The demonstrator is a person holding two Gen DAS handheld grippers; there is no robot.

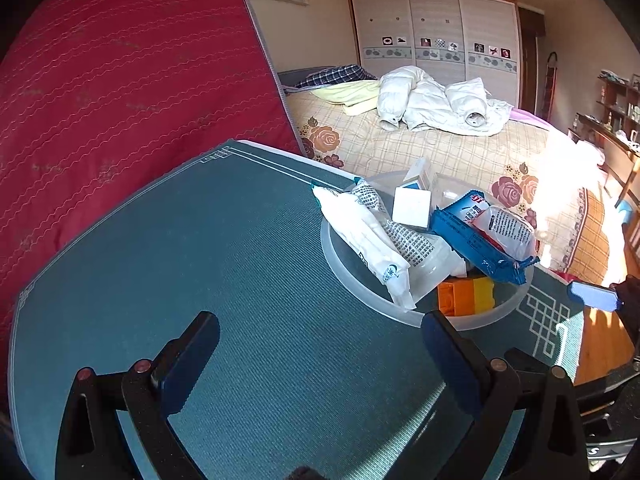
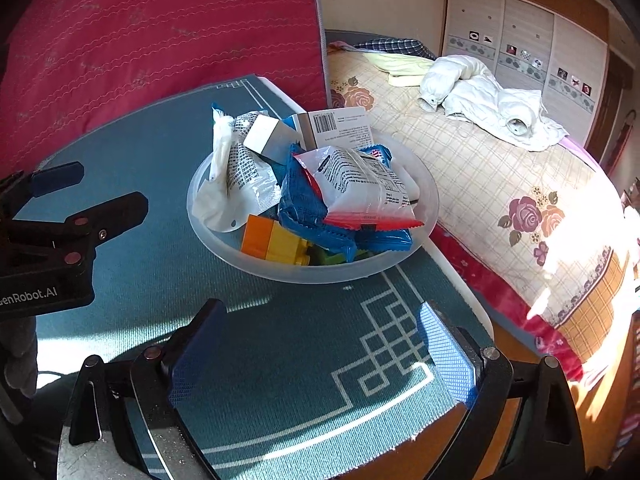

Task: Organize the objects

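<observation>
A translucent round bowl (image 1: 340, 256) (image 2: 424, 184) stands on the teal mat, full of things: white printed packets (image 1: 364, 232) (image 2: 360, 184), a blue snack bag (image 1: 468, 240) (image 2: 304, 208), a white box (image 1: 412, 206) (image 2: 264, 134), orange and yellow toy bricks (image 1: 466, 294) (image 2: 276, 240). My left gripper (image 1: 320, 340) is open and empty over the mat, short of the bowl; it also shows at the left of the right wrist view (image 2: 92, 188). My right gripper (image 2: 320, 332) is open and empty just in front of the bowl.
The teal mat (image 1: 200, 248) (image 2: 304, 344) covers a small table. A red quilt (image 1: 120, 80) (image 2: 160, 32) rises behind it. A bed (image 1: 420, 144) (image 2: 480, 160) with a white jacket lies beyond, a wardrobe behind, wooden floor at right.
</observation>
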